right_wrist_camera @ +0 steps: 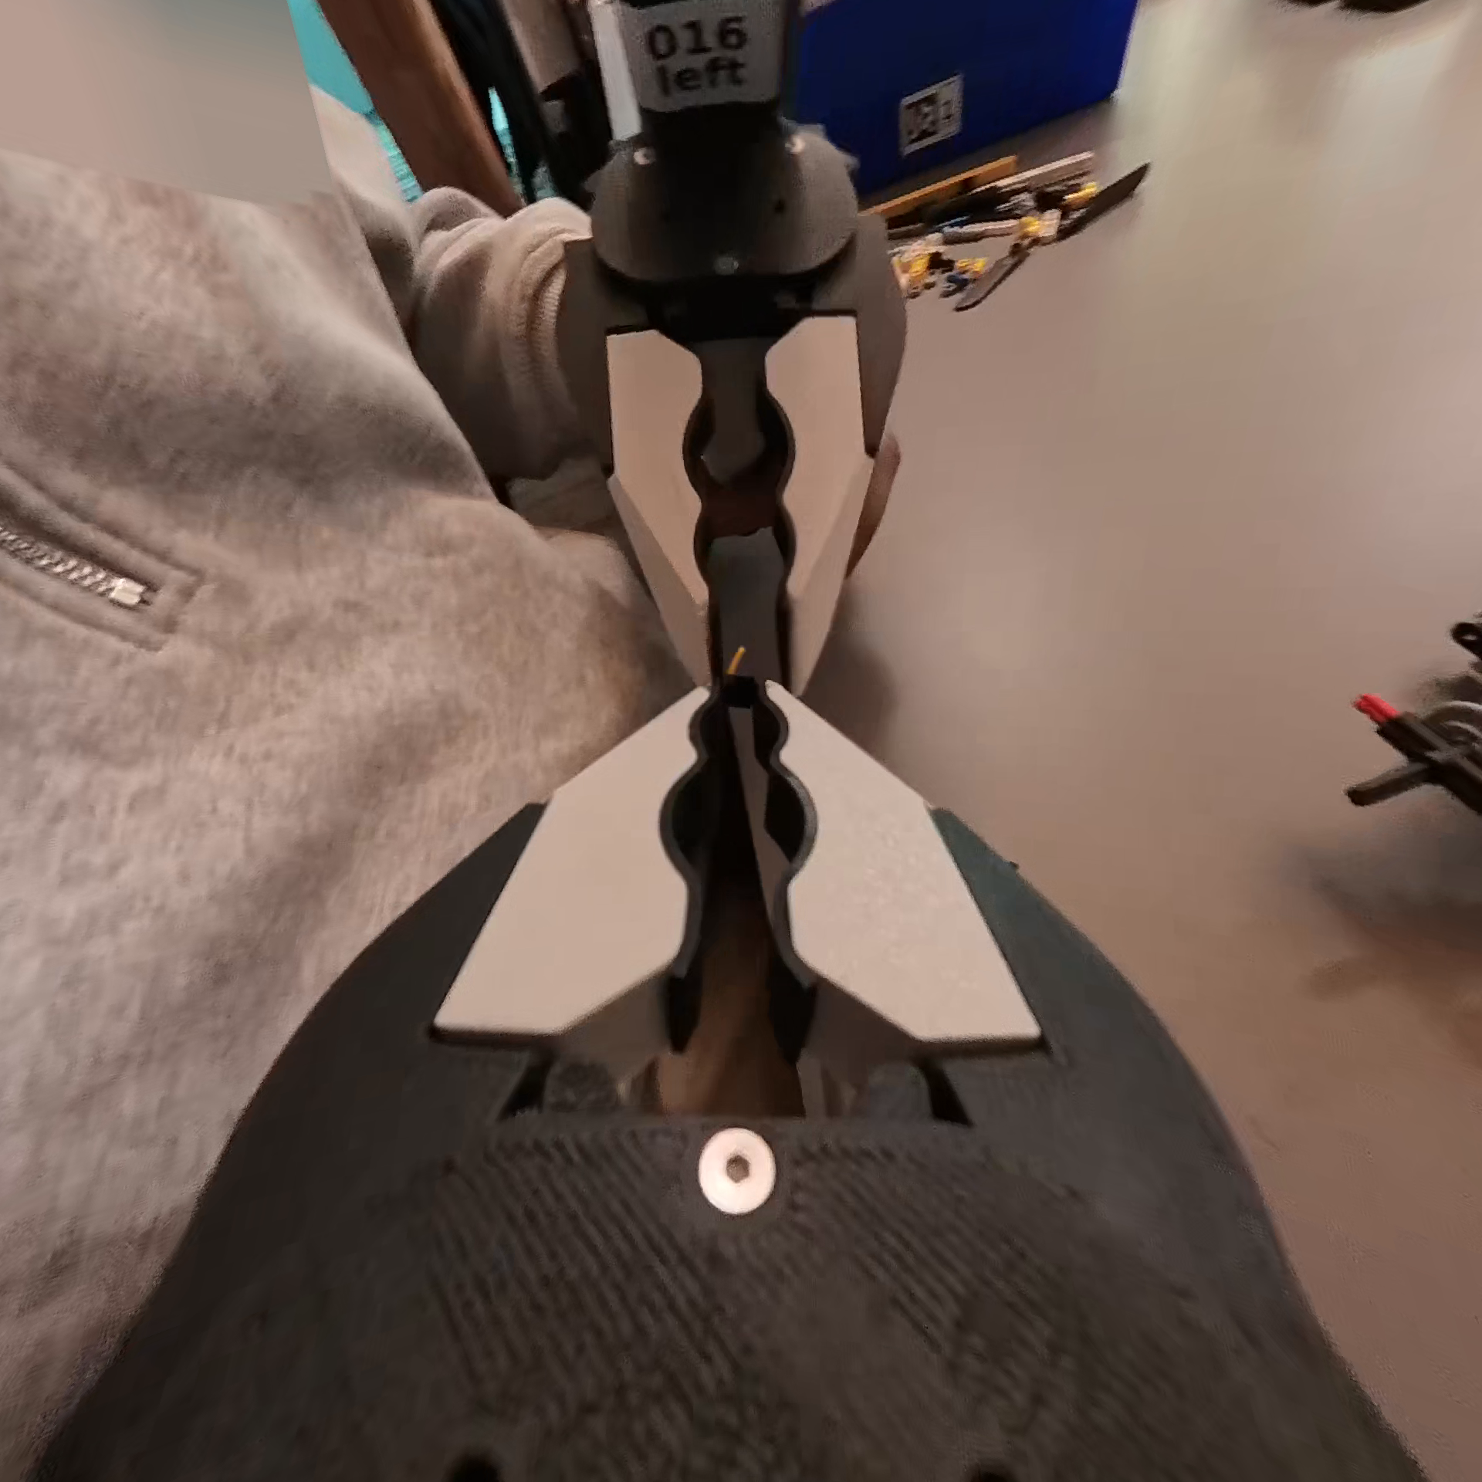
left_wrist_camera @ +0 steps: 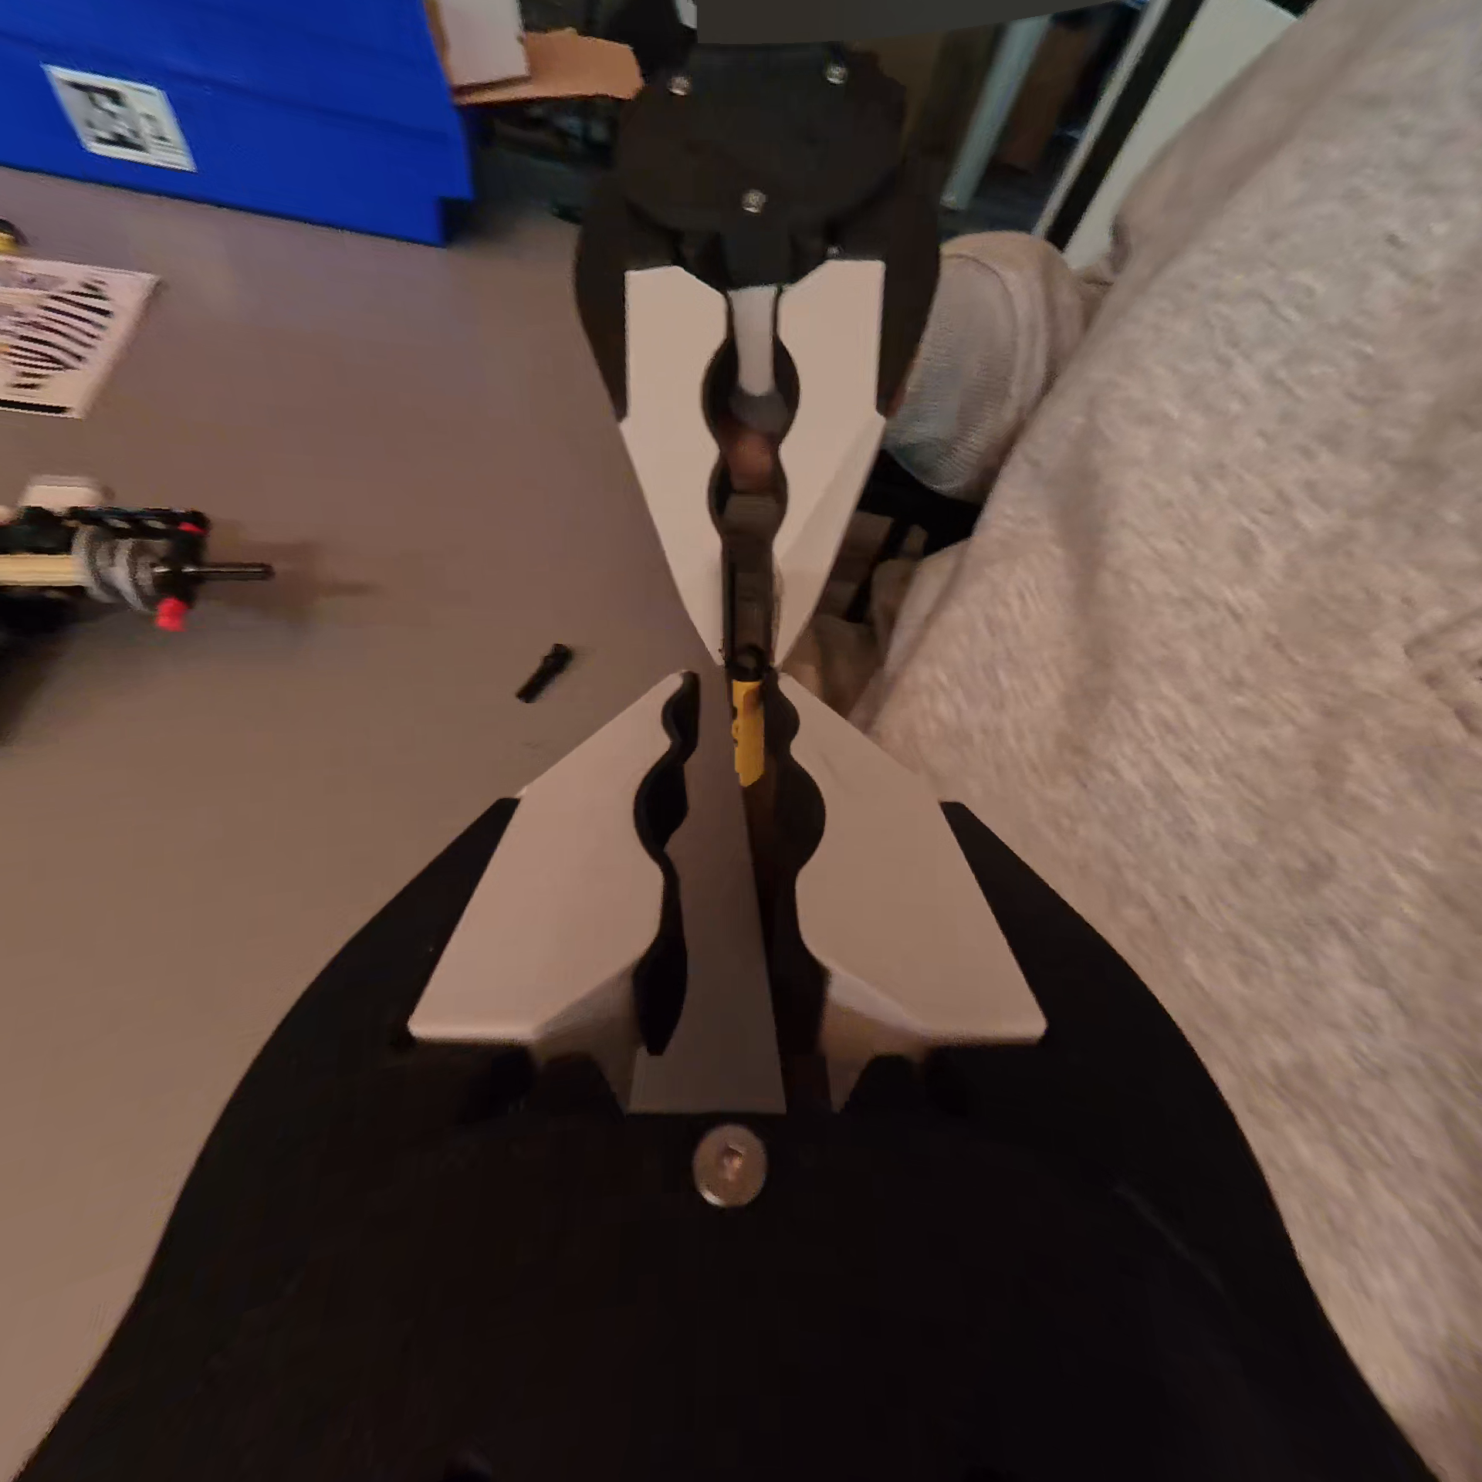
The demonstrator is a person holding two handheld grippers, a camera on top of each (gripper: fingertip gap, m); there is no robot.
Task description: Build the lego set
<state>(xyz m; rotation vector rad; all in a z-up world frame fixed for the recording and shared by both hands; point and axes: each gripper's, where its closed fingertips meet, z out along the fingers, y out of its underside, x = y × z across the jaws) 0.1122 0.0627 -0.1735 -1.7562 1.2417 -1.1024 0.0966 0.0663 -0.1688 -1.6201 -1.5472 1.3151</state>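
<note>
Left gripper [left_wrist_camera: 742,698] nearly closed on a yellow pin [left_wrist_camera: 747,734], tip to tip with right gripper [right_wrist_camera: 742,698], closed on a small black piece [right_wrist_camera: 739,691], above the tabletop [left_wrist_camera: 361,449]. Pin's long axis runs along the fingers, toward right gripper. Likely light, rigid, slick plastic; grip mid-shaft. Partial build [left_wrist_camera: 104,553] well apart.

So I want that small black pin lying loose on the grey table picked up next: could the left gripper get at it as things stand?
Probably not yet. The path to the small black pin looks clear, but the left gripper is shut on a yellow lego piece, tip to tip with the right gripper.
</note>
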